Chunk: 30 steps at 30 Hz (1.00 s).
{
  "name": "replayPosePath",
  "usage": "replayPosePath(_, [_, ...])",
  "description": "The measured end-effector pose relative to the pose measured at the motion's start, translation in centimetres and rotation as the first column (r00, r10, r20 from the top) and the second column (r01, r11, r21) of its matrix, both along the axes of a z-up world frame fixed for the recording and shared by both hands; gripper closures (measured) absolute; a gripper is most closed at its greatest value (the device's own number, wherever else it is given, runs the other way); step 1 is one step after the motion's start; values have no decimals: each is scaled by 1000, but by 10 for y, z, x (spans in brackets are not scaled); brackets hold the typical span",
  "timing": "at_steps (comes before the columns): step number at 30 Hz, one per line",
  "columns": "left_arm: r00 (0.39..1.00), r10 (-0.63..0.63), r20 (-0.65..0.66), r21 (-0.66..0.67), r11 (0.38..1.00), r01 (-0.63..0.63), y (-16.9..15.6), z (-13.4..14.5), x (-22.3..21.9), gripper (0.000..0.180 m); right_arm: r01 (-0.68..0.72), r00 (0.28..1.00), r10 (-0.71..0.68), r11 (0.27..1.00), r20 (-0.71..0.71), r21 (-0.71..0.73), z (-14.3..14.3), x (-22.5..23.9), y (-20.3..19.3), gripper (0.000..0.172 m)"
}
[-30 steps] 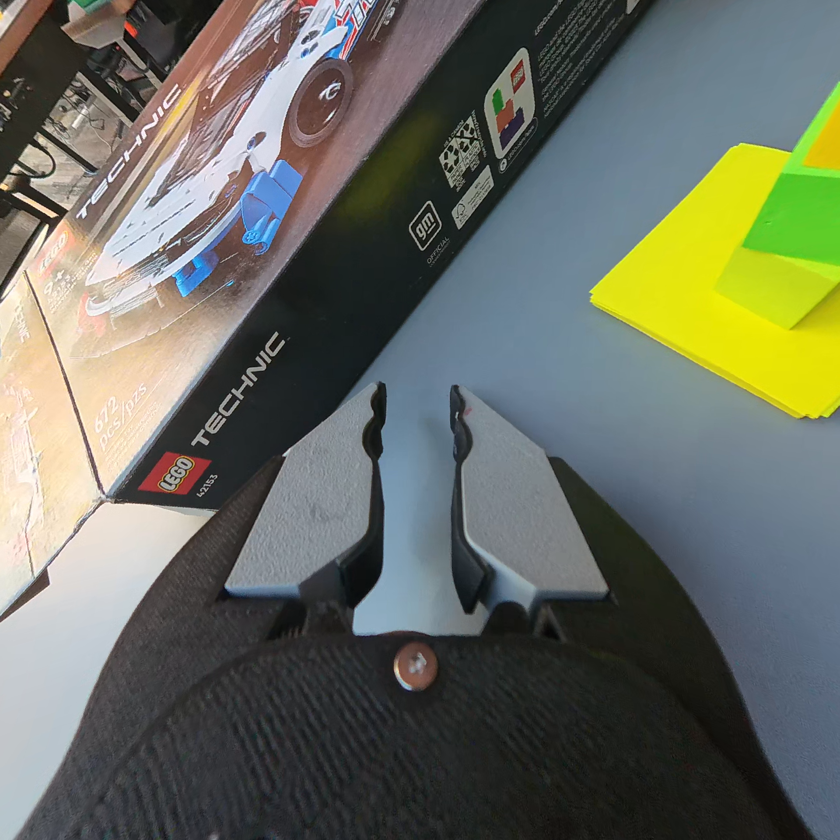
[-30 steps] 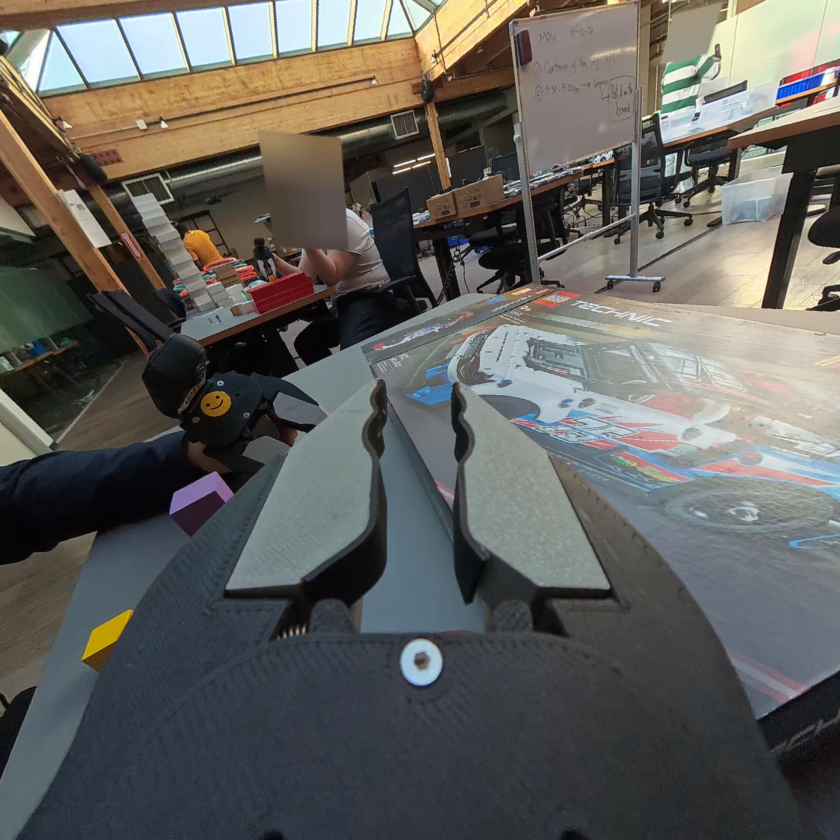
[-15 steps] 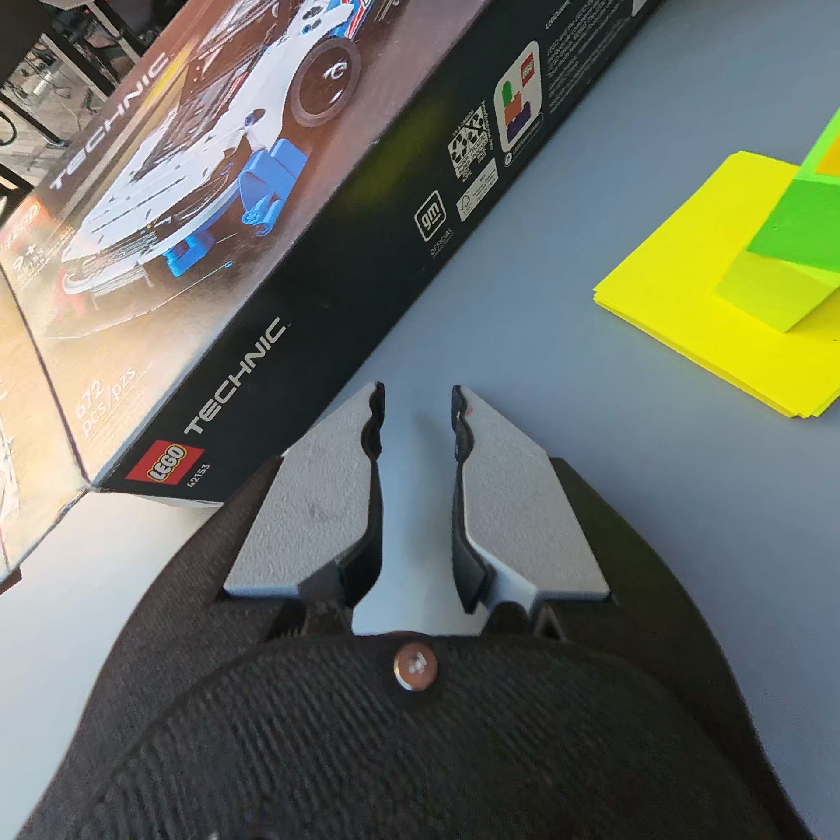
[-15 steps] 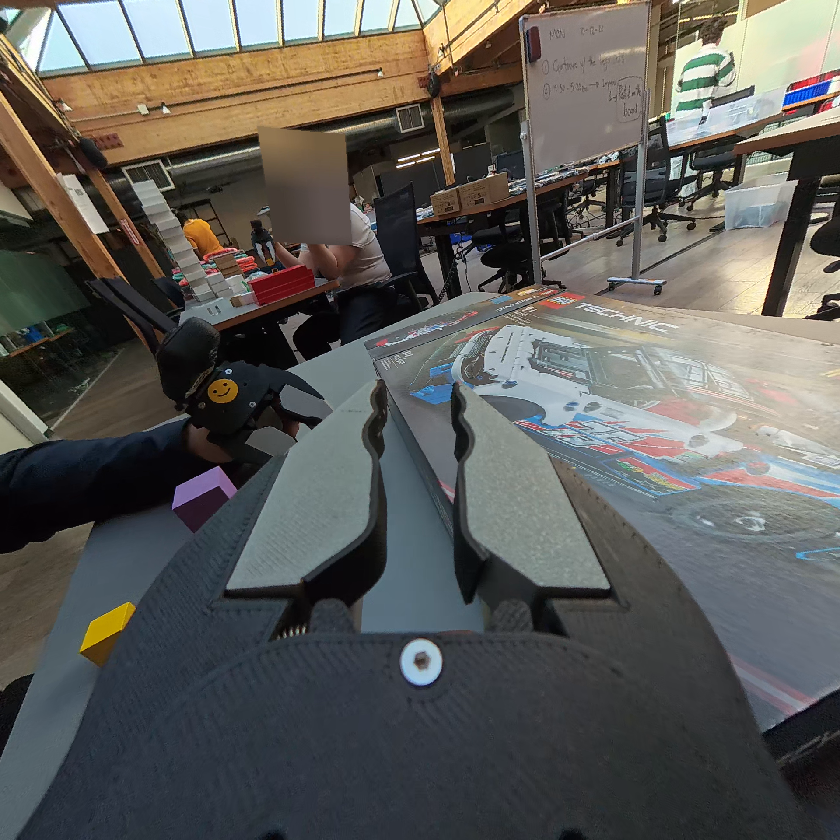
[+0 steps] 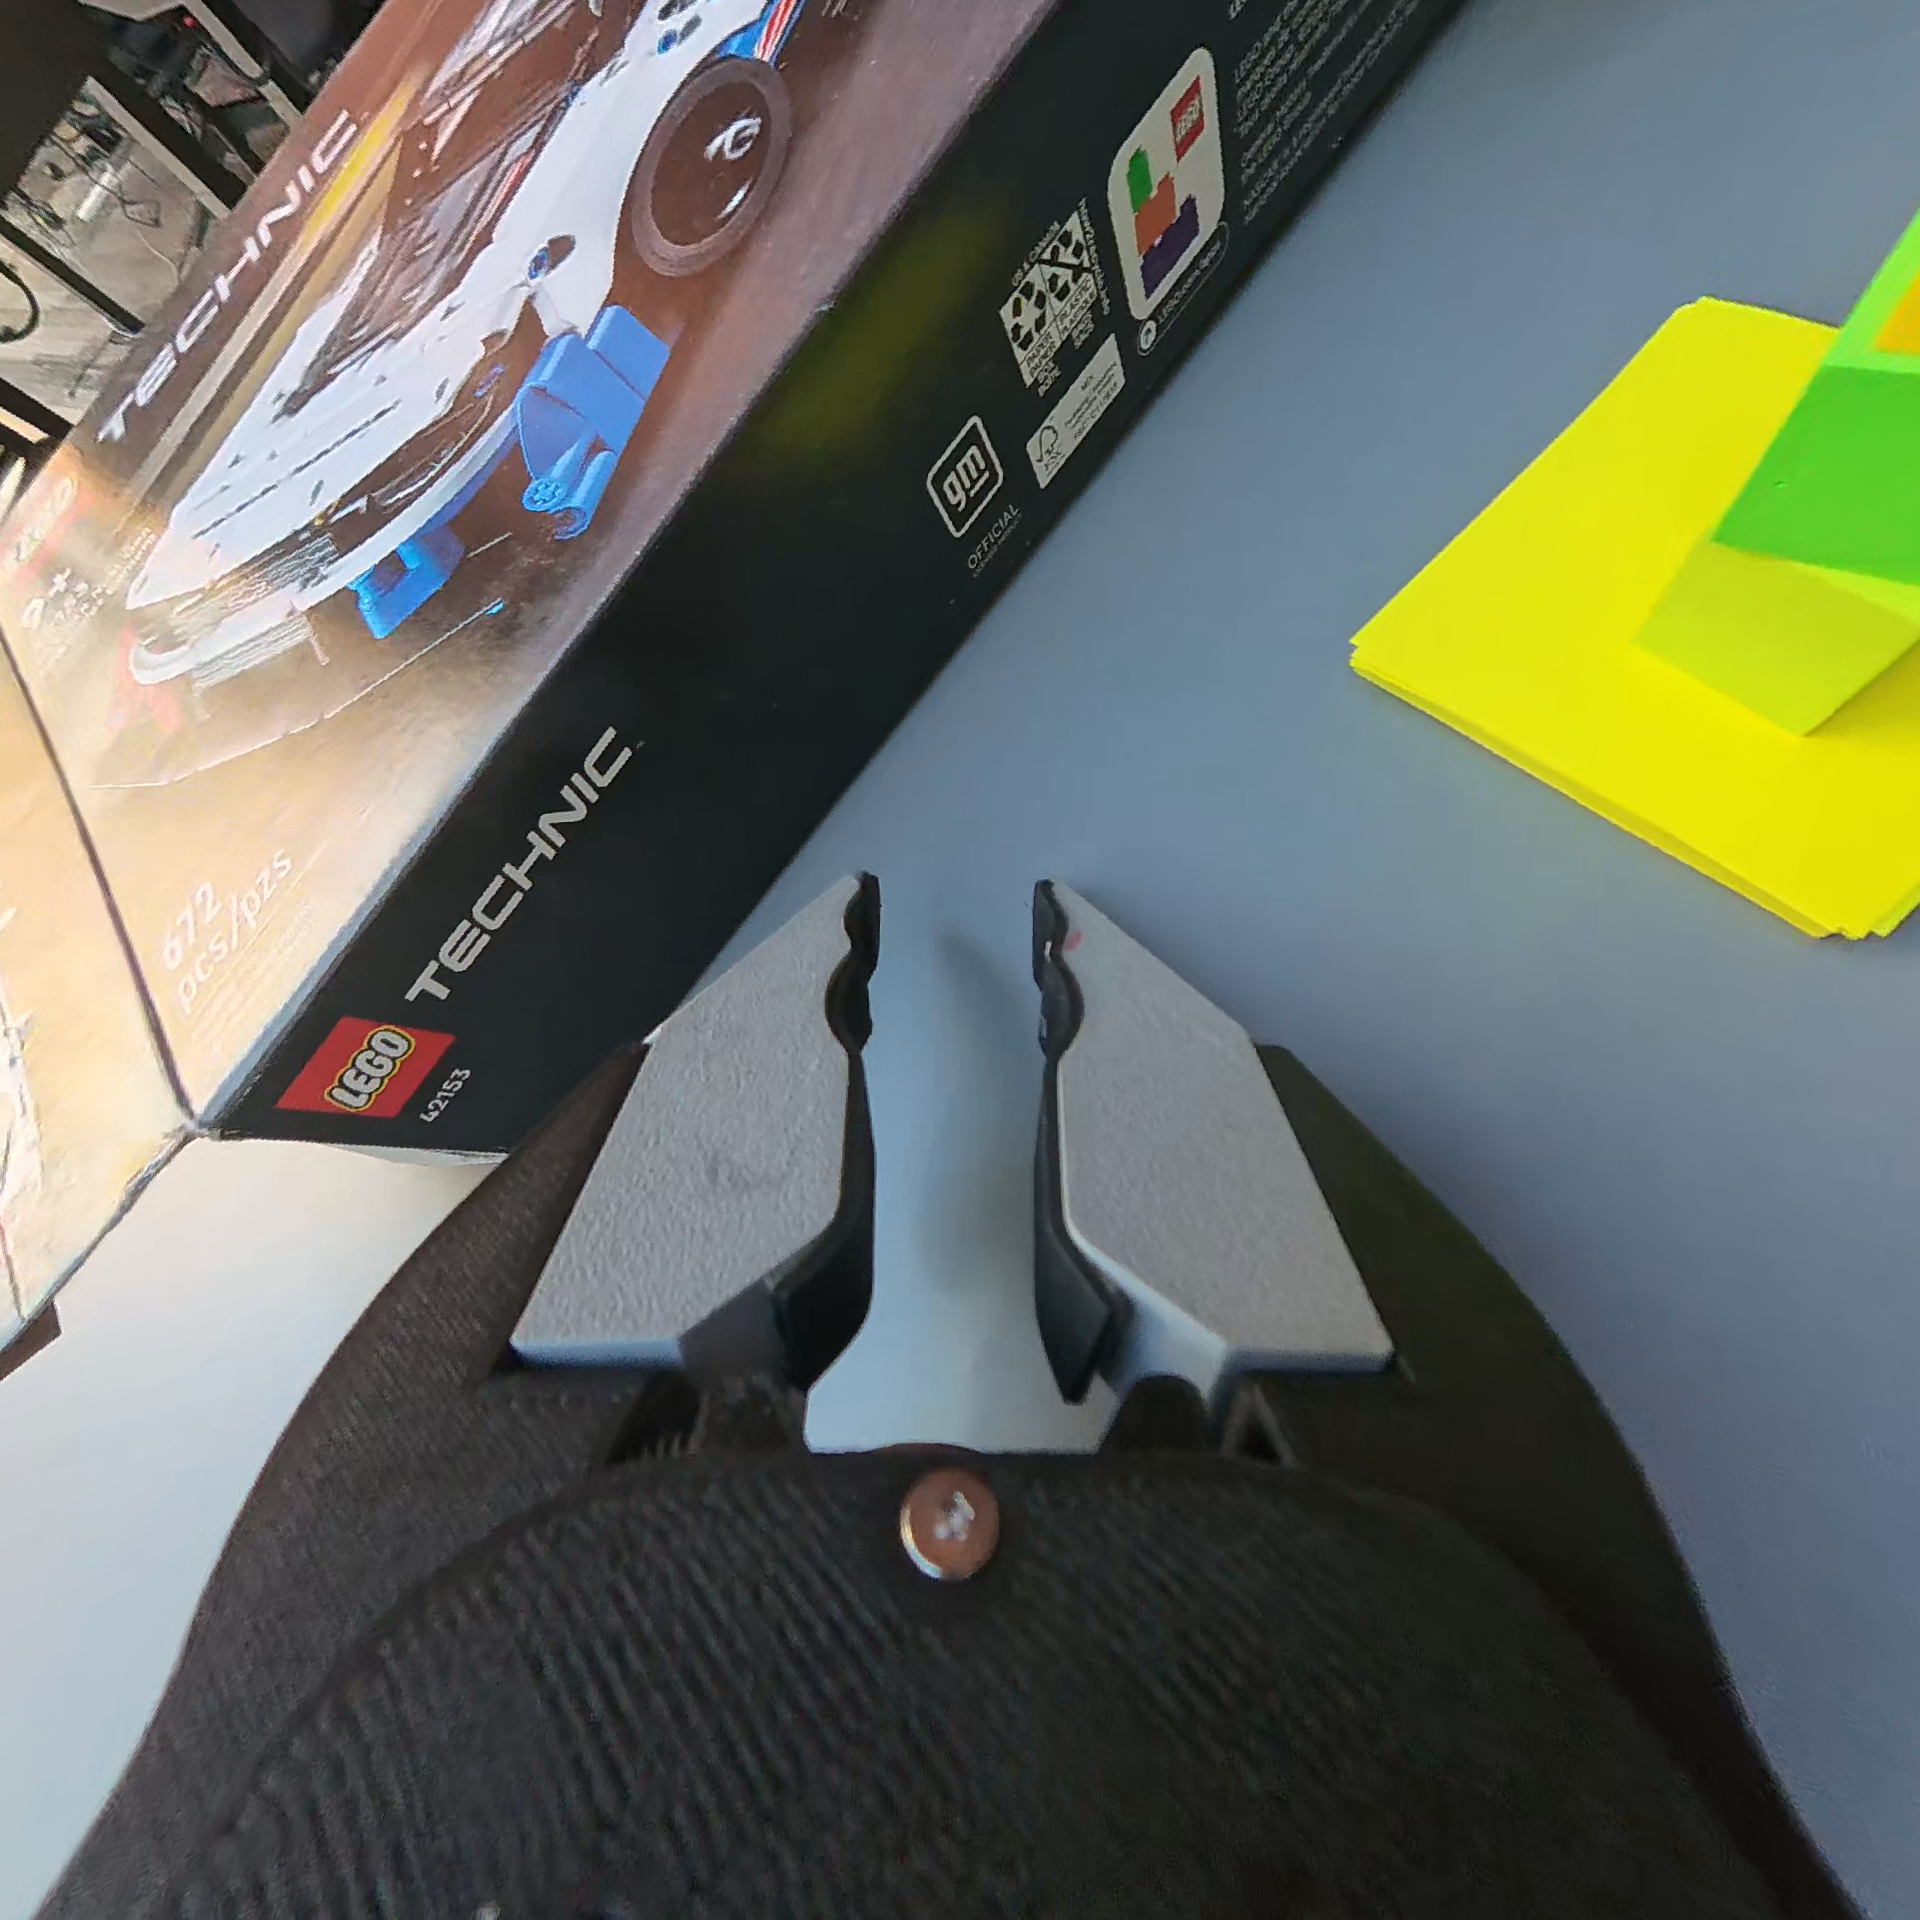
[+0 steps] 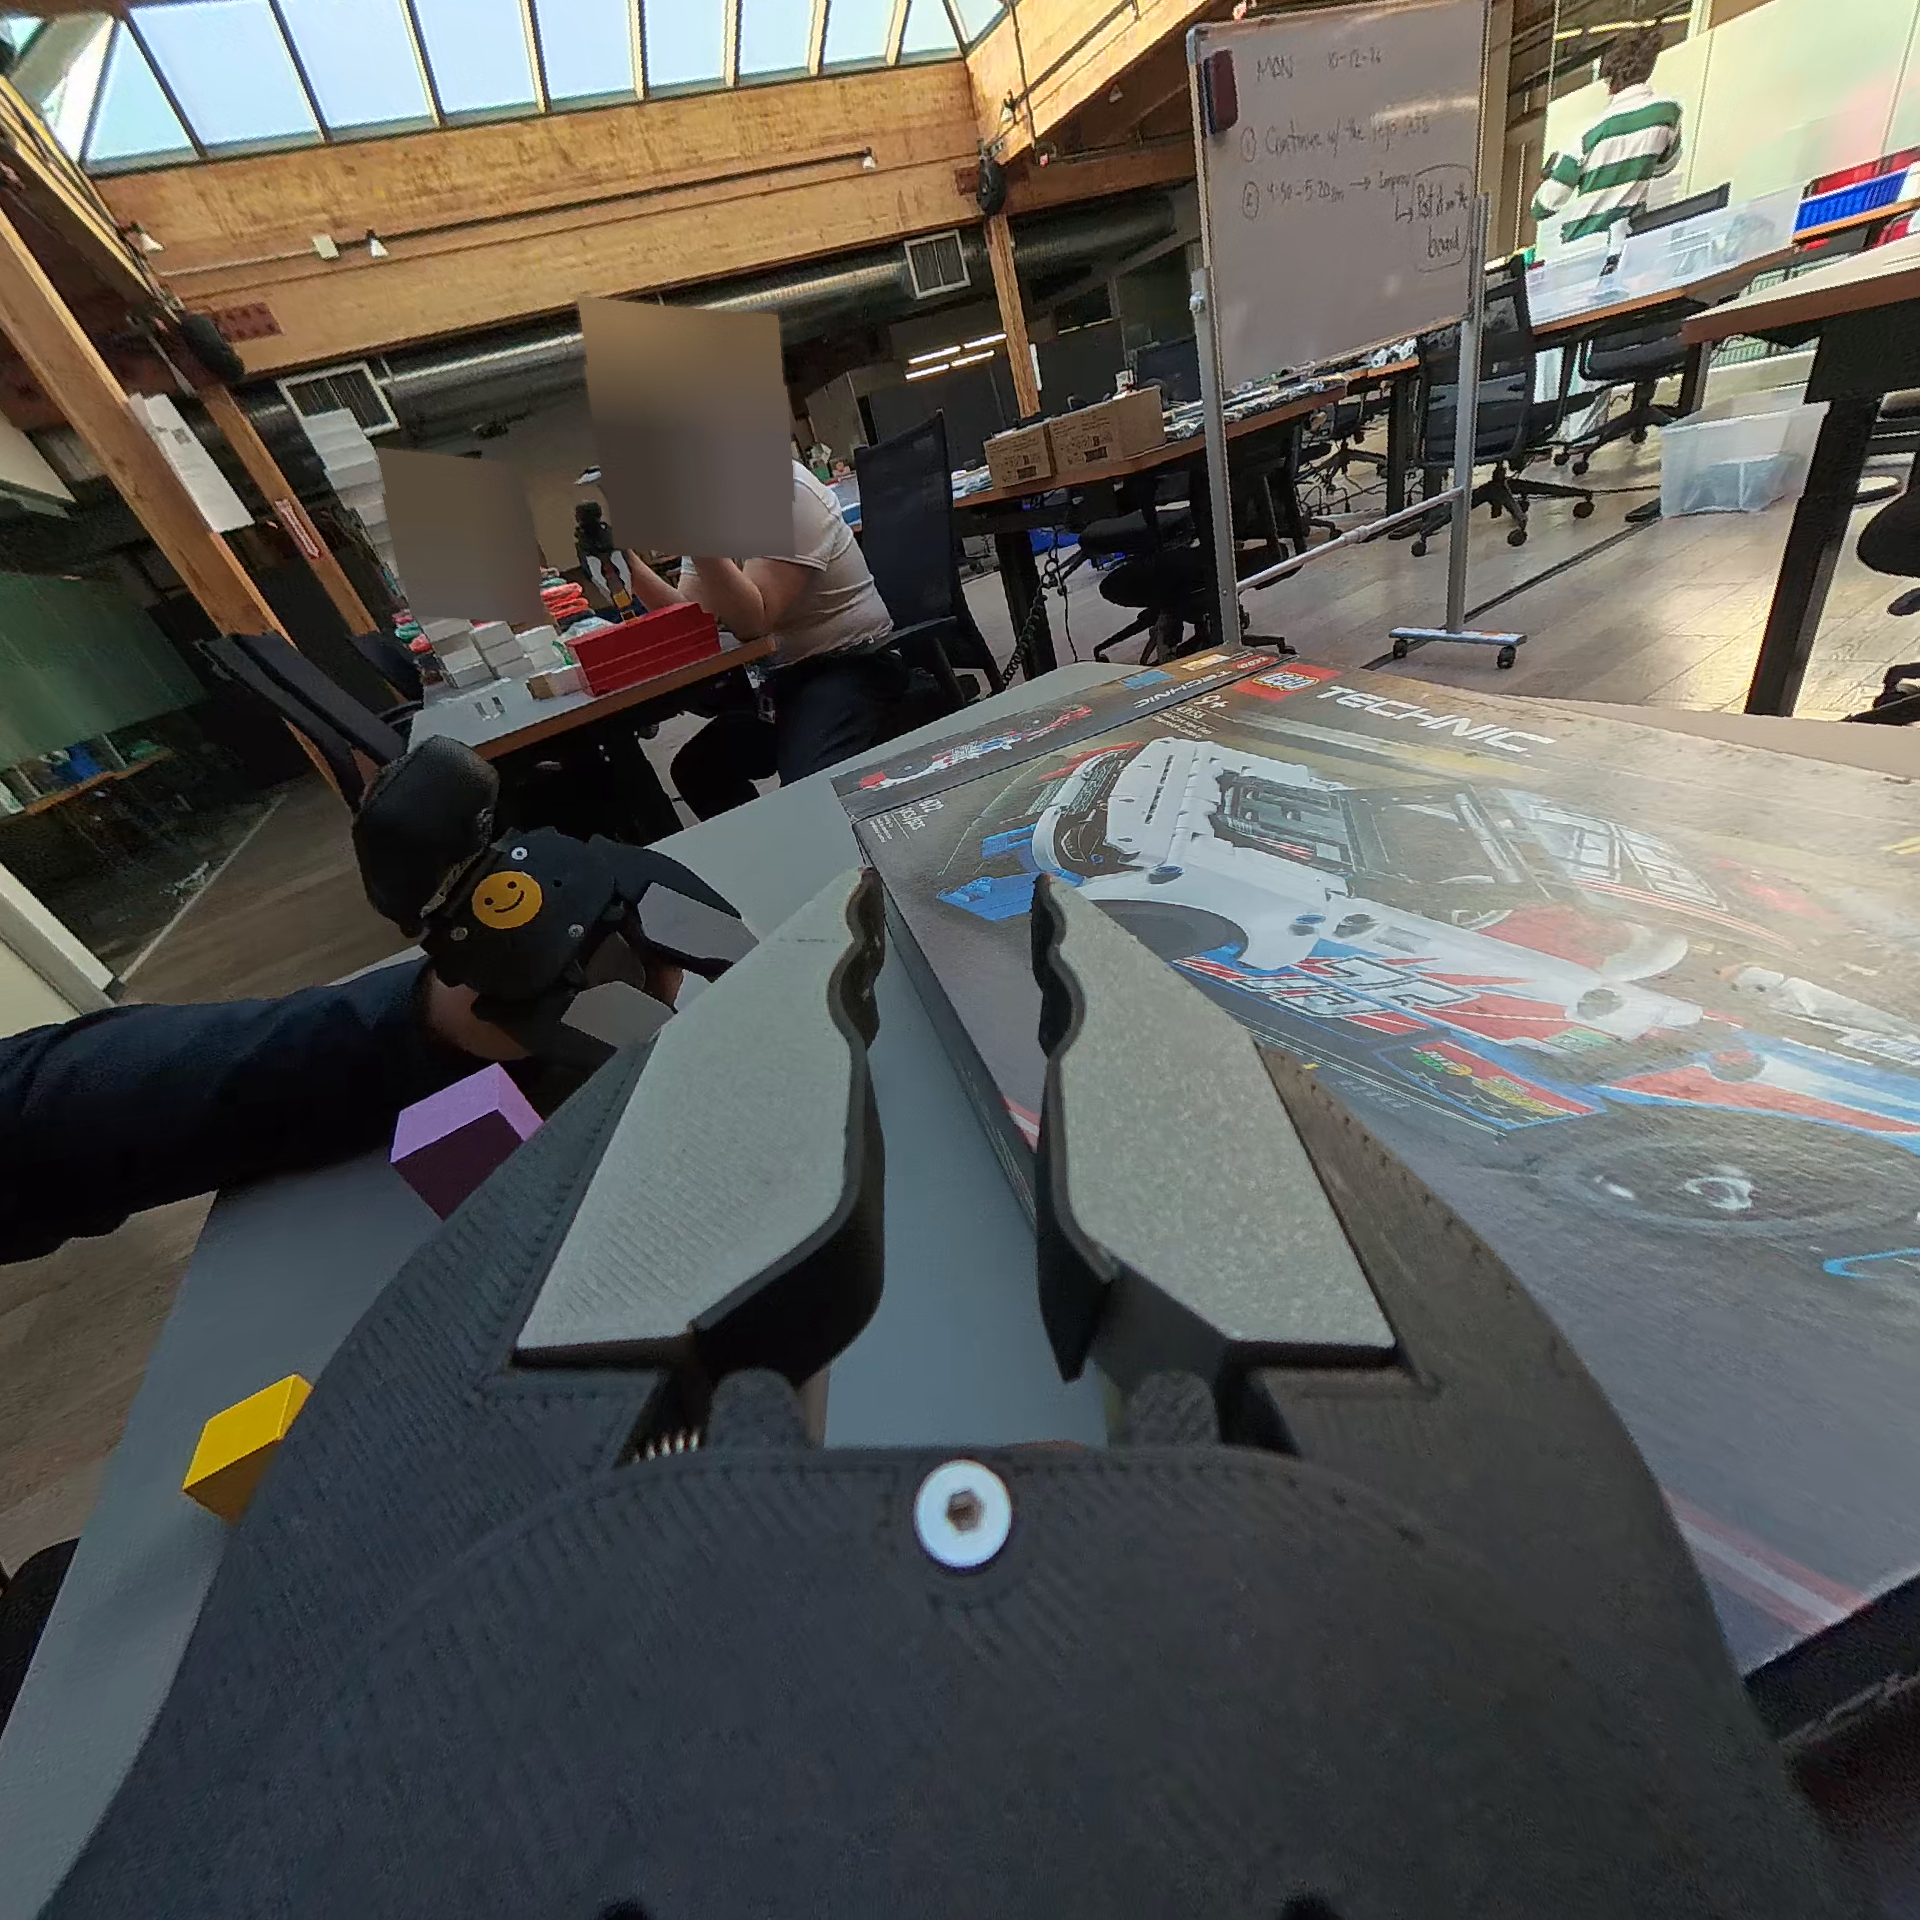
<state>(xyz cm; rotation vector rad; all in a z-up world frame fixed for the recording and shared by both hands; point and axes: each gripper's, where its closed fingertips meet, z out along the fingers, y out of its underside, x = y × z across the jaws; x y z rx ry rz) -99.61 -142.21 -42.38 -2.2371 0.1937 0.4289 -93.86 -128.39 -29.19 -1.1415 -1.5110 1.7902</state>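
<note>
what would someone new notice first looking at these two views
The big building-set box, printed with a white and blue race car, lies flat on the grey table and fills much of both views. Next come the bright yellow paper stack with green blocks standing on it, ahead and to the right of the open, empty left gripper. The right gripper, also open and empty, points along the box's edge.

Left wrist view looks steeply down, close over the table (image 5: 1299, 727); right looks level; both share the box (image 5: 623, 520).
</note>
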Motion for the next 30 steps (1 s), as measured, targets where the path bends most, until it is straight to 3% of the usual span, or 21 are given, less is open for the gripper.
replayPosePath(7, [982, -90, 168, 0, 996, 91, -9, 0, 12, 152, -6, 1000, 6, 1000, -20, -3, 4, 2, 0, 145])
replayPosePath(10, [984, -111, 142, -39, 992, 117, -16, -3, 10, 150, -17, 999, 17, 1000, -38, 0, 8, 5, -1, 145])
replayPosePath(12, [965, -209, 160, -69, 973, 222, -22, -3, 26, 148, -17, 999, 18, 1000, -49, 7, 10, 6, -2, 145])
replayPosePath(19, [799, -514, 312, -15, 838, 545, -55, 25, 99, 147, 32, 999, -32, 999, -42, -12, 12, 5, 8, 148])
replayPosePath(25, [613, -665, 427, -42, 662, 748, -75, 18, 165, 139, 30, 998, -31, 999, -57, -19, 17, 7, 9, 149])
replayPosePath(27, [576, -697, 427, 2, 638, 770, -71, 24, 181, 140, 29, 998, -30, 999, -57, -18, 17, 7, 8, 149])
replayPosePath(30, [573, -699, 427, -68, 607, 792, -73, 11, 195, 137, 24, 999, -25, 999, -47, -22, 15, 6, 7, 149])
